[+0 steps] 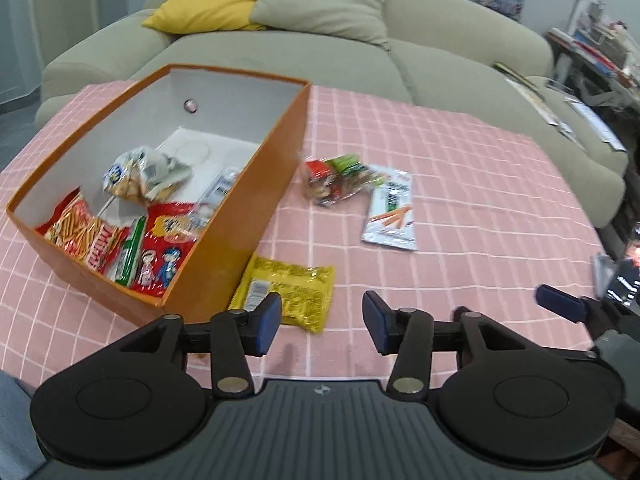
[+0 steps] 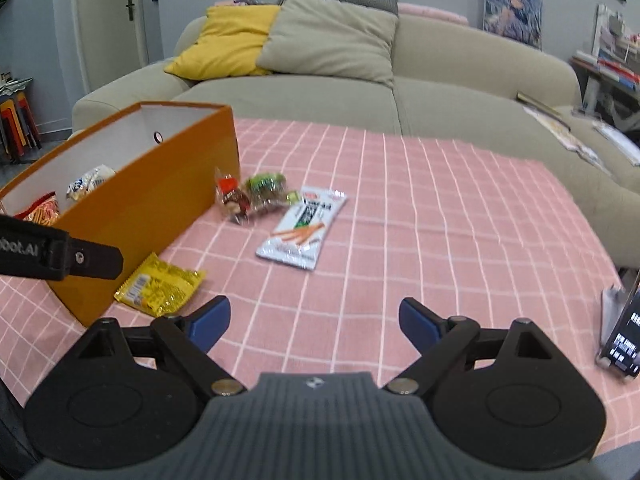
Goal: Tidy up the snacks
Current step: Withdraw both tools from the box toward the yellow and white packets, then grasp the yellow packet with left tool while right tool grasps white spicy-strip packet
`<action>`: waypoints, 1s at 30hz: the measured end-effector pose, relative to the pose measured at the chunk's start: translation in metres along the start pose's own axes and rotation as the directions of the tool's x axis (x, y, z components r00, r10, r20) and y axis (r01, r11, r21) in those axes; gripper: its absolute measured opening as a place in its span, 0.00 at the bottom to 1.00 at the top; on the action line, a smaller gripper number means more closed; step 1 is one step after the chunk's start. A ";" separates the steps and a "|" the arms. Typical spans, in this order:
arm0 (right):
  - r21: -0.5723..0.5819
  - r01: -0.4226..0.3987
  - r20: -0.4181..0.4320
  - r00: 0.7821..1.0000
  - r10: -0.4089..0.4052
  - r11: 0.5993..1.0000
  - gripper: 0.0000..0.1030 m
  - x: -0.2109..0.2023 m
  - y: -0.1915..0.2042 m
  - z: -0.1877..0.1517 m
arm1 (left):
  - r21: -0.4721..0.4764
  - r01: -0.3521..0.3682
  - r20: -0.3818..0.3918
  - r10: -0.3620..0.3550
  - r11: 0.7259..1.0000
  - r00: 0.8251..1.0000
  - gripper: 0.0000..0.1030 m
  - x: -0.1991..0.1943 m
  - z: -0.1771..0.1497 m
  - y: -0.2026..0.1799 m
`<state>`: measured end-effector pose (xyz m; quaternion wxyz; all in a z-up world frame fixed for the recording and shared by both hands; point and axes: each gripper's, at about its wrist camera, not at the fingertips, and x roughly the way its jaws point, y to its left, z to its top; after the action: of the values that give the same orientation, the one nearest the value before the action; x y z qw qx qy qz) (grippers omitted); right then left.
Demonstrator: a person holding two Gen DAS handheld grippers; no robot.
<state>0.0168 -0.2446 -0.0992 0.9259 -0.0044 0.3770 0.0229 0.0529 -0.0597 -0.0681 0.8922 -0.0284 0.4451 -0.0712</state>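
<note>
While I hold both tongs above the pink checked tabletop, my left tongs and right tongs stand open and empty. An orange box at left holds several snacks. Just beside it lies a yellow packet; farther off, a white packet and small wrapped snacks.

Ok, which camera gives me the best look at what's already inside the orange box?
The left wrist view. It looks down into the orange box, showing several snack packets on its floor. The right wrist view sees the box from the side; its near wall hides all but the tops of two packets.
</note>
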 end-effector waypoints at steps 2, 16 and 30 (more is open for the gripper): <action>0.002 -0.006 -0.007 1.000 0.007 1.000 0.85 0.004 -0.001 -0.004 | -0.008 -0.020 -0.011 0.020 1.000 1.000 0.56 0.009 -0.003 0.001; -0.073 -0.052 -0.090 0.995 0.045 0.996 0.74 0.048 -0.007 -0.008 | -0.010 -0.107 -0.120 0.105 0.994 0.987 0.57 0.078 -0.017 -0.010; -0.170 -0.118 -0.110 0.989 0.100 0.978 0.60 0.091 -0.015 0.009 | 0.016 -0.040 -0.157 0.042 0.999 0.987 0.03 0.104 -0.004 -0.005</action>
<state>0.0887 -0.2554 -0.1566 0.8990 -0.0667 0.4195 0.1068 0.1107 -0.0801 -0.1525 0.8556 -0.0076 0.5143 -0.0577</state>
